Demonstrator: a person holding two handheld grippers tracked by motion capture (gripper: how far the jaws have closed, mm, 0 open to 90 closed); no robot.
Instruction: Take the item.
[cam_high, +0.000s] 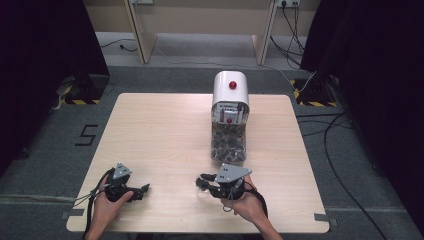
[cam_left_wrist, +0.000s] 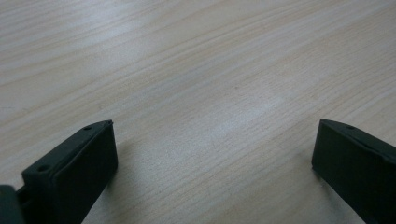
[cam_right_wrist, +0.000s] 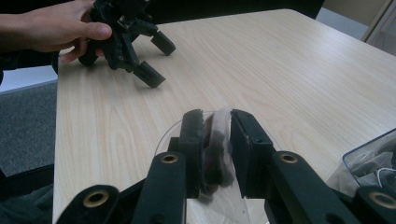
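My right gripper lies low over the table's near edge, its jaws closed on a clear plastic piece with a dark lump inside; a curved transparent rim spreads out under the jaws. From above, the right gripper points left, just in front of a clear bin. My left gripper rests on the table at the near left, pointing right. Its jaws stand wide apart over bare wood. It also appears far off in the right gripper view, where the left gripper is held by a hand.
A white rounded machine with a red button stands at the table's far middle. The clear bin in front of it holds several dark small items, and its corner shows close on my right. Cables lie on the floor to the right.
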